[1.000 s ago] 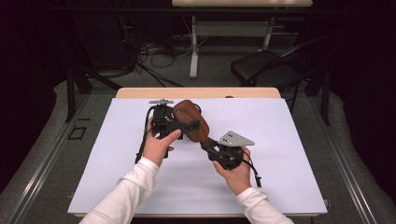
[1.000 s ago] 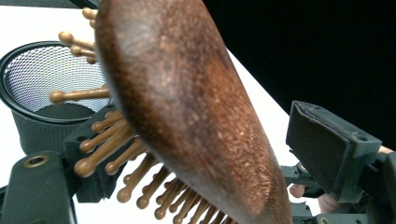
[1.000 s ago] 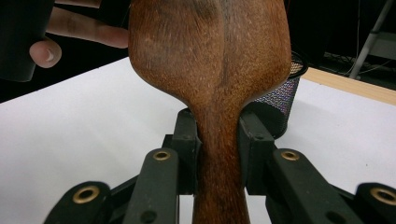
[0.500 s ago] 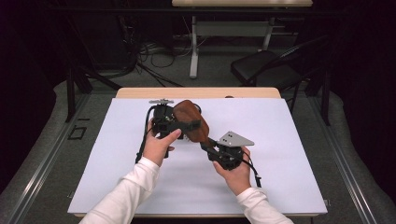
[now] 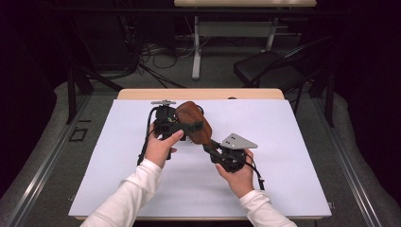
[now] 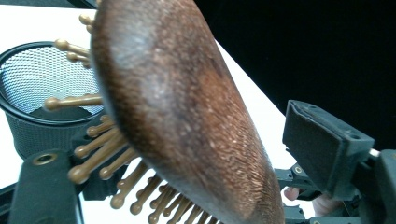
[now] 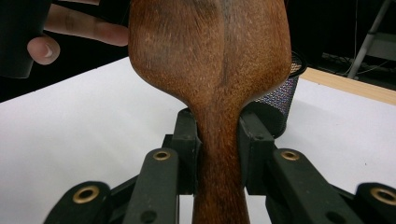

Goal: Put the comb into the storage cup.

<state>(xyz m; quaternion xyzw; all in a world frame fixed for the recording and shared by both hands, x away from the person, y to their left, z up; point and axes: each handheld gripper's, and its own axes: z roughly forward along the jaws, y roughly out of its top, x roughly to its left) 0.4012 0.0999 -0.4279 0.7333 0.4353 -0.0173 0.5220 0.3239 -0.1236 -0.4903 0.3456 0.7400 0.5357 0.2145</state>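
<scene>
Right tool view: right tool [image 7: 219, 154] clenches the brush [image 7: 210, 60] handle; left tool [image 6: 187, 186], just closing, straddles its head unpressed; cup [image 7: 280, 100] drop remains.

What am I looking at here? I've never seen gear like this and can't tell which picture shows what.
A person sits at a table covered in white, with a hand-held two-jaw gripper in each hand. One picture comes from a camera above the table; the other two come from small cameras riding on the grippers, looking along their black jaws.

The right gripper is clamped on the handle of a wooden hairbrush. The left gripper has its jaws on either side of the brush head; they have just been closing, but one pad stands clear of the wood. In the gripper views a black mesh cup stands on the table behind the brush.
</scene>
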